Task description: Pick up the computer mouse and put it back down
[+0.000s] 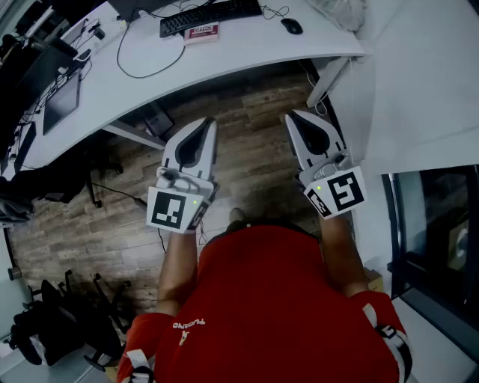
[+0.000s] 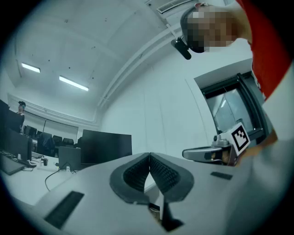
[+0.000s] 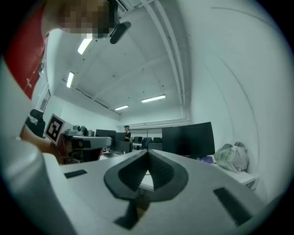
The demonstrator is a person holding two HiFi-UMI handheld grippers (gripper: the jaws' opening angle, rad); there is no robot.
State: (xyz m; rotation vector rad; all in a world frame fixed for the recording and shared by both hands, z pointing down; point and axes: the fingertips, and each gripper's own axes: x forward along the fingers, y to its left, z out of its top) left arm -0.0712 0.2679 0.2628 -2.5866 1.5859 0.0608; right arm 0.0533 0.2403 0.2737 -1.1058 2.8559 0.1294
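Black mouse (image 1: pixel 292 26) sits far off on the white surface (image 1: pixel 247 56), right of the keyboard (image 1: pixel 211 16). The left claw (image 1: pixel 205 127) and the right claw (image 1: pixel 295 120) are both squeezed together, holding nothing. The right claw is closer, so it should reach out and spread wide first.

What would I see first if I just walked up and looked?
Two white tools stick out over the wooden floor, the left tool and the right tool, both shut with nothing in them. Below them is the person's bright red shirt. Far ahead, a small black computer mouse sits on the white desk near a keyboard.
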